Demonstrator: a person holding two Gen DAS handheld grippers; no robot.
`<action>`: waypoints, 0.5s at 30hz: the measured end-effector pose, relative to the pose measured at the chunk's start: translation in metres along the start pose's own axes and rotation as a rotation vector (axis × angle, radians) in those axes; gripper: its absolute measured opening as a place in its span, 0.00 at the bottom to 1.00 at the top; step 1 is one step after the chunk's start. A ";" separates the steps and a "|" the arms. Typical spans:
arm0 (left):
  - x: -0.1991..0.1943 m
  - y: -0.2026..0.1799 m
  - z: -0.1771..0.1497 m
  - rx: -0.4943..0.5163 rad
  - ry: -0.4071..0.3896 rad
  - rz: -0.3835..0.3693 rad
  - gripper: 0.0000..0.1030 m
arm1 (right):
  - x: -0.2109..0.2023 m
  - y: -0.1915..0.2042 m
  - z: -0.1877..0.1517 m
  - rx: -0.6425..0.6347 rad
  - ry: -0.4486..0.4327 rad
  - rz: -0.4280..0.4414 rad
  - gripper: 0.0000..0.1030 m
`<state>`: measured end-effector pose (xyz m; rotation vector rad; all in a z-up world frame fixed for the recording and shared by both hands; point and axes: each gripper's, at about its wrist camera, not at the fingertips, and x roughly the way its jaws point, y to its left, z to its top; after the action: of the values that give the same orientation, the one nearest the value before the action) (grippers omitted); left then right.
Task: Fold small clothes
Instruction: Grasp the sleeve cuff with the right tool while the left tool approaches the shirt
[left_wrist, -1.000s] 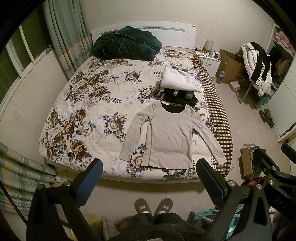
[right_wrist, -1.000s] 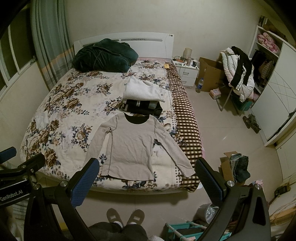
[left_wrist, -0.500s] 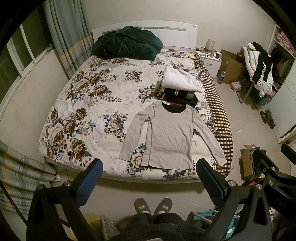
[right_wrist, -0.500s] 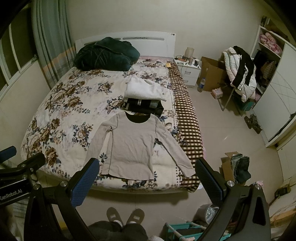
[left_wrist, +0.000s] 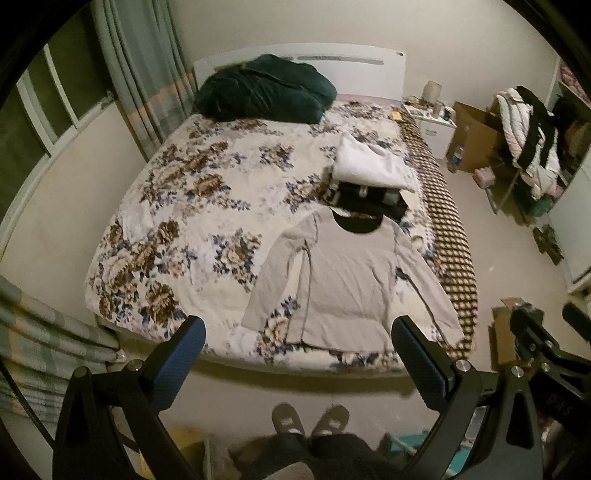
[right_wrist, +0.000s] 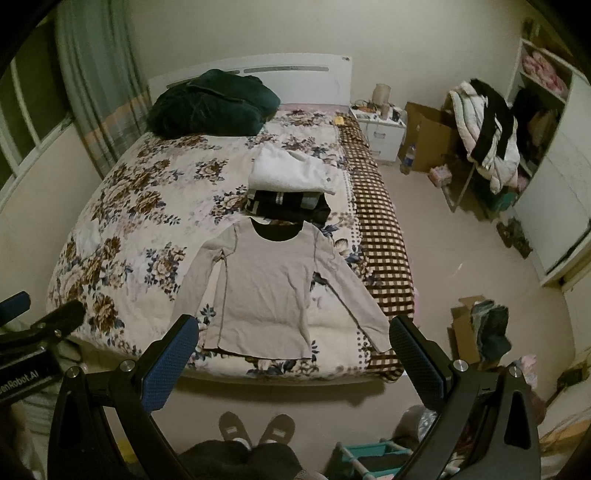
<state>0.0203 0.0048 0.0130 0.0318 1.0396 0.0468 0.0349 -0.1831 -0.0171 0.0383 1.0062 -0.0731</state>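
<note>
Beige long-sleeved top (left_wrist: 343, 280) laid flat at near right of bed (left_wrist: 192, 206), long axis near-to-far, hem nearest. Left gripper (left_wrist: 297, 354) and right gripper (right_wrist: 290, 352) held wide open, empty, well short of hem; neither clearly nearer.

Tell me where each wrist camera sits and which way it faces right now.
Left wrist: above the bed's foot, facing the headboard; open left gripper, slippers, right gripper's frame at right.
Right wrist: same stance, further right; open right gripper, left gripper's frame at left edge.
Shared: beige long-sleeve top spread flat, folded stack behind it, floral bed.
</note>
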 end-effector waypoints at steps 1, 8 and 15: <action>0.007 -0.001 0.006 -0.001 -0.010 0.015 1.00 | 0.009 -0.004 0.001 0.019 0.003 0.004 1.00; 0.099 -0.031 0.028 0.059 -0.030 0.099 1.00 | 0.130 -0.080 0.000 0.269 0.092 0.009 1.00; 0.225 -0.076 0.036 0.177 0.084 0.098 1.00 | 0.281 -0.171 -0.048 0.652 0.224 -0.037 1.00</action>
<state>0.1674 -0.0587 -0.1661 0.2437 1.1235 0.0449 0.1309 -0.3628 -0.2797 0.6347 1.1717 -0.4363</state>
